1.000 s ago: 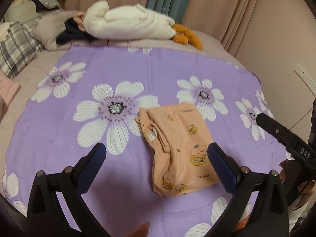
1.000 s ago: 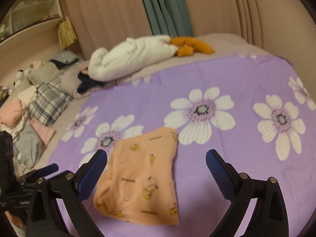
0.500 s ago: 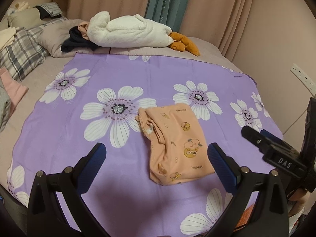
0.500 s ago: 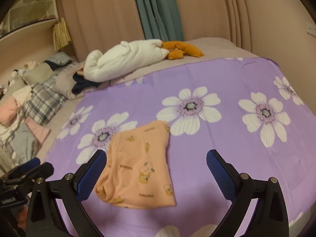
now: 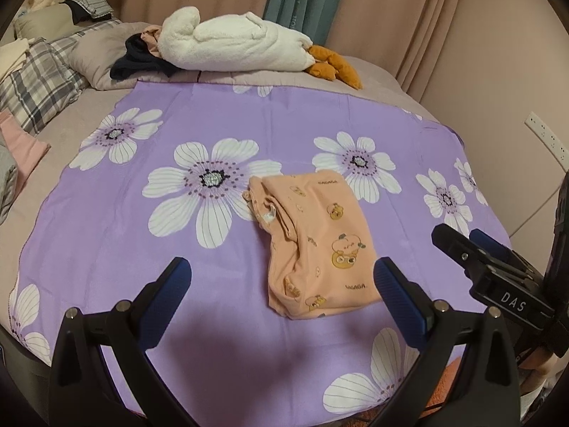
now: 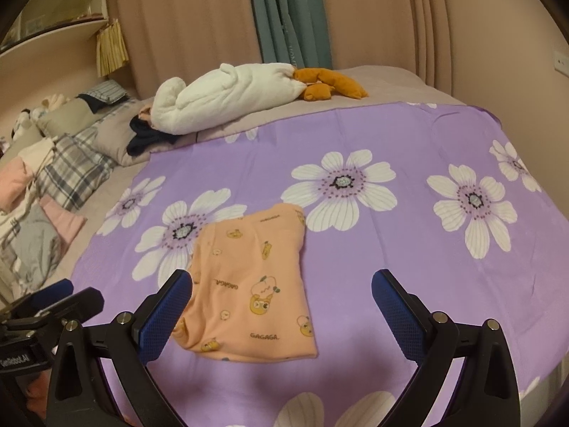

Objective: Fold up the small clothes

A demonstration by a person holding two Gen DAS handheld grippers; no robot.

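A small orange garment (image 5: 316,242) lies folded on the purple sheet (image 5: 249,121) with big white flowers, near the middle of the bed (image 5: 370,67). It has little cartoon bears on it. It makes a neat shape, longer than it is wide. One side is bunched up, and a small white tag shows there.

The left gripper (image 5: 281,277) hangs over the sheet with its blue fingers (image 5: 167,295) wide apart and holding nothing. The right gripper (image 6: 281,284) is the same, its fingers (image 6: 163,313) wide apart and empty. The garment (image 6: 252,291) lies between them in that view, with its left edge behind the left finger.

The left view shows the bunched side and the tag. It also shows a white wall socket (image 5: 546,138) on the right. The right view shows the smooth side of the garment instead, plus a shelf (image 6: 53,25) high on the left and a pile of clothes (image 6: 28,220) at the bed's left side. Both views show a white plush toy (image 5: 231,46) with orange feet, lying at the far end of the bed.

The garment says "GAGAGA" in small letters. The right gripper (image 5: 498,277), seen from the left view, has a label that reads "DAS".
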